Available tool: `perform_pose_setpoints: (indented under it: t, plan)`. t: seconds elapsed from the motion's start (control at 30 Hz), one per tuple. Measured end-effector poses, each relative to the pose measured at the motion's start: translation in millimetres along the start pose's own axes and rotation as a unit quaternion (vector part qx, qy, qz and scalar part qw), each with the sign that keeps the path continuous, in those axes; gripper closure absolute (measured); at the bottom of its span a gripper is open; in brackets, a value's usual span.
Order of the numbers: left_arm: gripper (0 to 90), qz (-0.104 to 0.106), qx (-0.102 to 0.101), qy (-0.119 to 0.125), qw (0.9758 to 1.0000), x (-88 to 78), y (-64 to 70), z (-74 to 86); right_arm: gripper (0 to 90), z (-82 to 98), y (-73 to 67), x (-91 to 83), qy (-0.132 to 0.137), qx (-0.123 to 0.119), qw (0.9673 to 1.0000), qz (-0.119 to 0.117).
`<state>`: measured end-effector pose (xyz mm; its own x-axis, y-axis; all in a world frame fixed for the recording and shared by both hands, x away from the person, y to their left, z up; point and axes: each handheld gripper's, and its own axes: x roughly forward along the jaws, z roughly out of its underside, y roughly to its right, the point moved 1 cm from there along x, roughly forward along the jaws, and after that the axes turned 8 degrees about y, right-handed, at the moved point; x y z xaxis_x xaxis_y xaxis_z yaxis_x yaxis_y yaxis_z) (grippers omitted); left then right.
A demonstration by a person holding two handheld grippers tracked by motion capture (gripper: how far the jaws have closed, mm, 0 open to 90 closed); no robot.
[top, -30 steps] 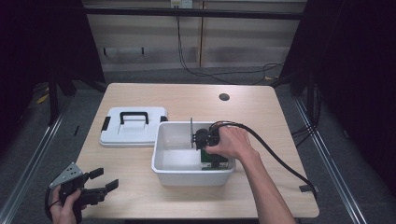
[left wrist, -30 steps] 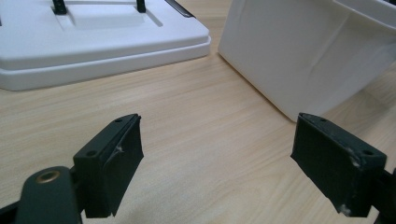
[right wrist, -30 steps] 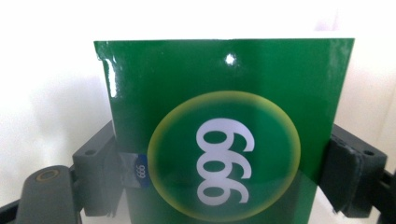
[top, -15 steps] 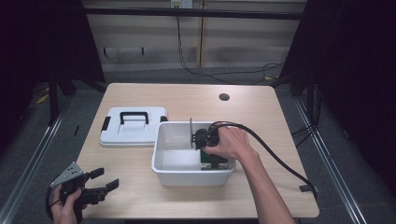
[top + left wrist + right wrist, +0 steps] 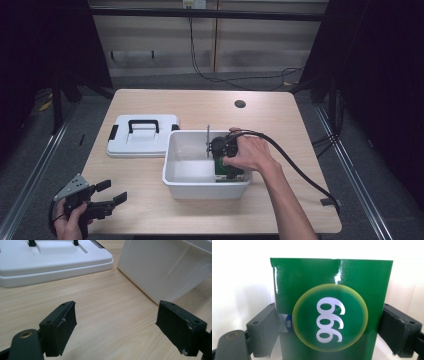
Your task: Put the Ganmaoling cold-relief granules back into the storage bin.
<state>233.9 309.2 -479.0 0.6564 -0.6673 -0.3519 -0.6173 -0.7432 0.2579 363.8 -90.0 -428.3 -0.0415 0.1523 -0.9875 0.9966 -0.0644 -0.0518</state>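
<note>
We see a light wooden table [image 5: 150, 200] with a small dark round hole [image 5: 240, 104] near its far edge. A white open bin [image 5: 185, 165] stands near the middle of it, and just to the bin's left lies a white lid [image 5: 145, 147] with a black handle [image 5: 144, 123], flat on the wood and close to the bin's corner. Inside the bin, at its right end, we find the right hand [image 5: 252, 152] holding the right gripper [image 5: 328, 317] pointed downward; a black cable [image 5: 300, 172] trails from it across the table. Its jaws sit against the two sides of a green box [image 5: 329, 290], pressing on it, and the box bears a yellow-ringed round mark with white "999" lettering, seen sideways. The box stands within the bin's right end. At the near left corner of the table, the left hand [image 5: 70, 222] holds the left gripper [image 5: 116, 322] low over bare wood, jaws spread wide with nothing between them.
</note>
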Motion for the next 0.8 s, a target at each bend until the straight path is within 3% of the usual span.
perform_pose_setpoints:
  t: [0.2,0.57,0.7,0.8]
  plan:
    - [15.8,0.001,0.004,0.000,1.0000,0.4,0.2,-0.3,12.3,0.4,-1.9,-5.5,0.004,-0.003,1.0000,0.004]
    - [15.9,0.000,0.006,0.001,1.0000,-0.4,0.4,-0.6,13.6,4.8,-10.3,-29.1,0.064,0.006,0.9977,0.023]
    - [15.8,0.000,0.004,0.002,1.0000,-0.6,0.5,-0.6,13.8,11.8,-9.5,-35.7,0.097,0.016,0.9946,0.033]
    - [15.8,0.000,0.006,0.001,1.0000,-0.5,-0.1,-0.7,13.7,18.5,-8.6,-40.8,0.140,0.025,0.9892,0.036]
